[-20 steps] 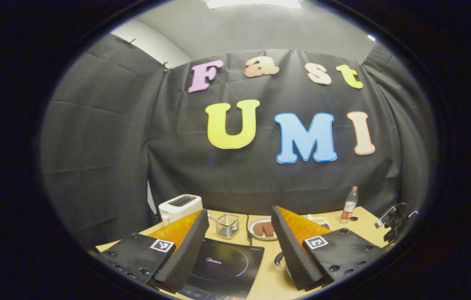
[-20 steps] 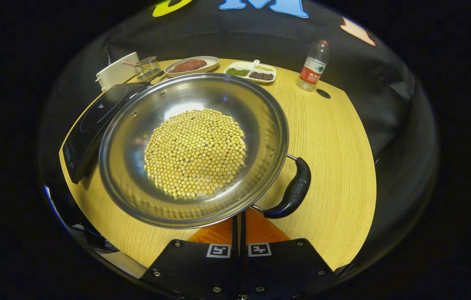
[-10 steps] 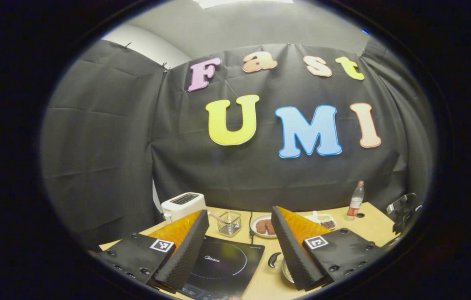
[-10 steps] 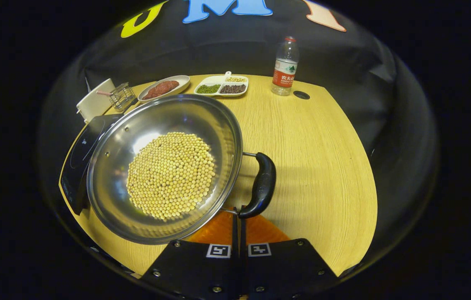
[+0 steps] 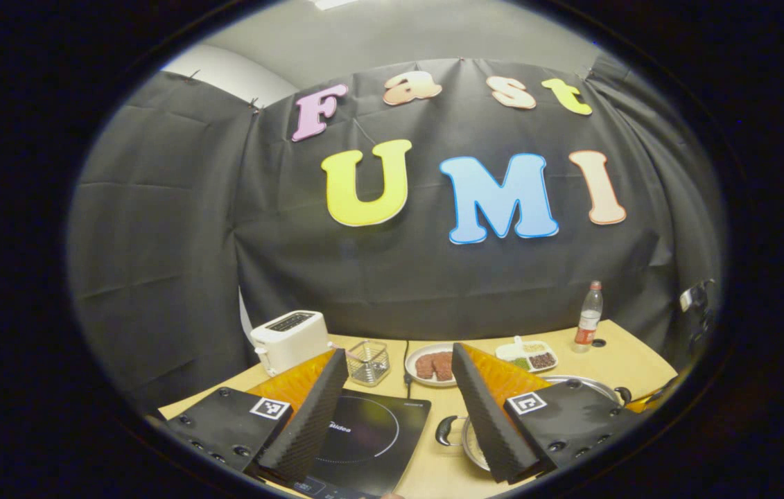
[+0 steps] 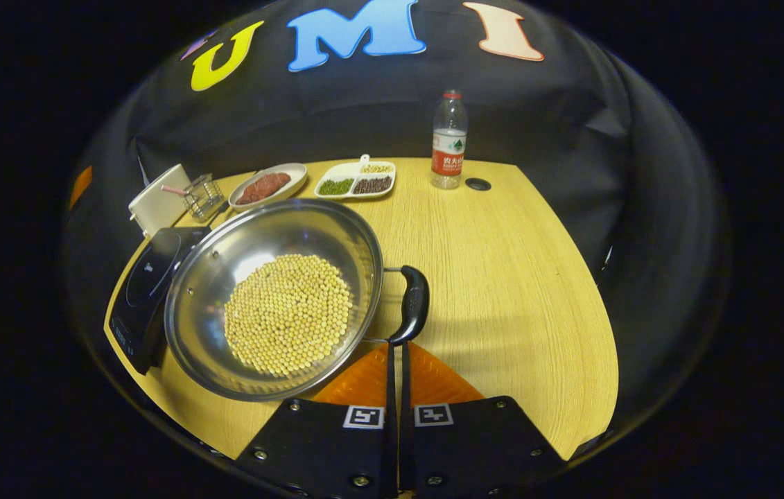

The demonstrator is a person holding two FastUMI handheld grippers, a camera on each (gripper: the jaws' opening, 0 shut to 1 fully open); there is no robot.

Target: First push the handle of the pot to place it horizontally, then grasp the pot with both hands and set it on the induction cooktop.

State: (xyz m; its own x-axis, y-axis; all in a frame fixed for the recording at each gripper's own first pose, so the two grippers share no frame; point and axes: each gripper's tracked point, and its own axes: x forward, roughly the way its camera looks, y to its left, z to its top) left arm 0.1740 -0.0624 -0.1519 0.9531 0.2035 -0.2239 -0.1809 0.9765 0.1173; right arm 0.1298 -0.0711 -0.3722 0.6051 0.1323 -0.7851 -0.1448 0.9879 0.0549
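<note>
A steel pot [image 6: 274,298] of yellow beans [image 6: 288,315] stands on the wooden table [image 6: 523,291], its left rim over the edge of the black induction cooktop [image 6: 145,277]. Its black handle [image 6: 412,305] sticks out on the right side. My right gripper [image 6: 396,344] is shut with nothing in it, its tips touching the handle's near end. In the left gripper view my left gripper [image 5: 398,351] is open above the cooktop [image 5: 364,433]. The pot [image 5: 471,447] and its other handle [image 5: 444,431] show beside and behind the right-hand finger.
Along the back of the table stand a white toaster [image 6: 156,204], a wire basket [image 6: 201,197], a plate of brown meat [image 6: 267,187], a divided dish of beans [image 6: 357,184] and a water bottle [image 6: 447,142]. Bare table lies right of the pot.
The right gripper has drawn back and the pot looks smaller. The handle has swung from the pot's near right round to its right side. The left gripper view now shows more of the pot.
</note>
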